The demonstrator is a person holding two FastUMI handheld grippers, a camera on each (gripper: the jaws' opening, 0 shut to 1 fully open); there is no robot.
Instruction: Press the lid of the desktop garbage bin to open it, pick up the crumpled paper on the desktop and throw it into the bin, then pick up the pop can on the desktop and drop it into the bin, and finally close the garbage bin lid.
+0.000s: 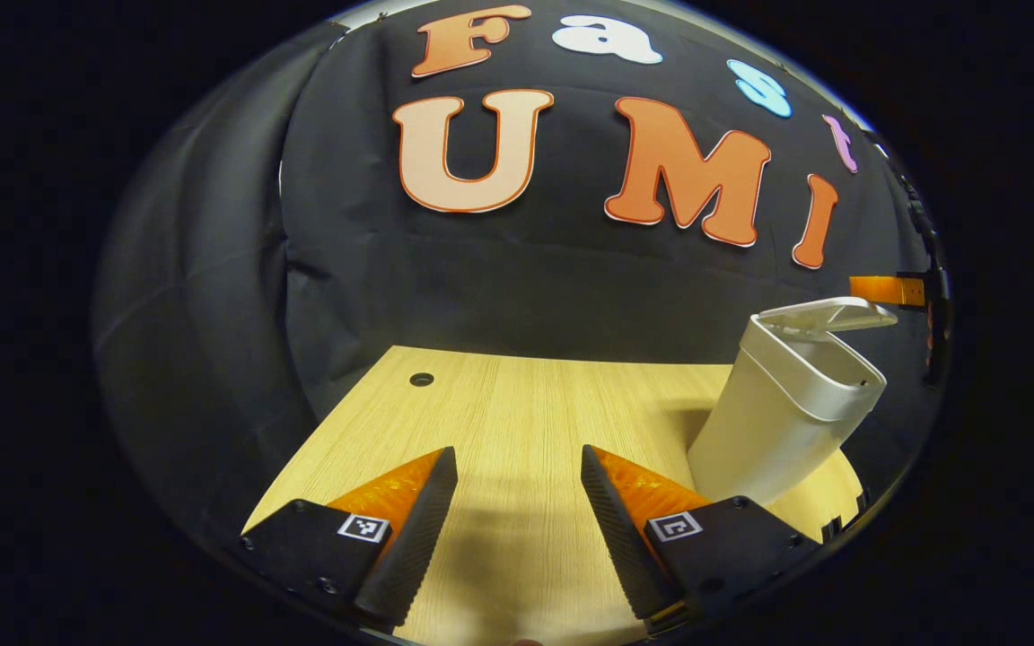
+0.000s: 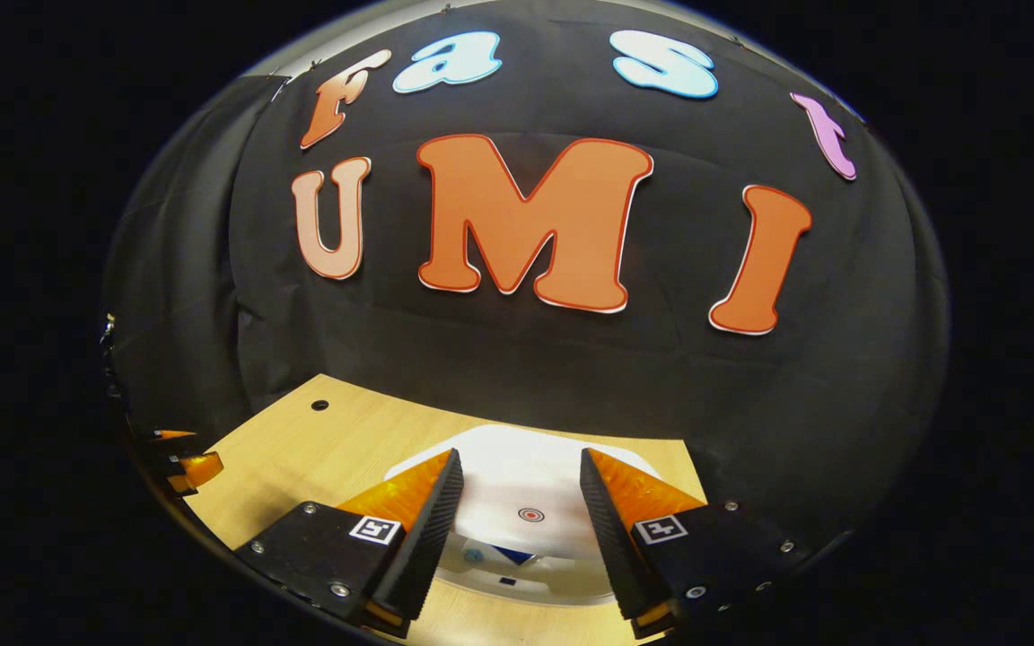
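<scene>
1. My right gripper (image 2: 517, 511) hangs directly above the garbage bin (image 1: 777, 422), its fingers spread wide and holding nothing, framing the red mark (image 2: 530, 515) on the lid (image 2: 526, 489).
2. My left gripper (image 1: 517, 511) hovers low over the desktop (image 1: 499, 404) to the left of the bin, equally wide open and empty.
3. The bin stands upright on the desktop. Its lid is ajar, tilted up from the rim, neither fully raised nor shut.
4. Through the gap under the lid's near edge, something blue (image 2: 492, 556) sits inside the bin. It may be the pop can, but it is too small to tell. I cannot tell where the crumpled paper lies.
5. My reading: the lid step is in hand, and the blue glimpse leans it toward closing rather than opening.
6. Either way the next move calls for a straight, centred press by the right gripper down onto the lid at the mark, so the bin does not tip.
</scene>
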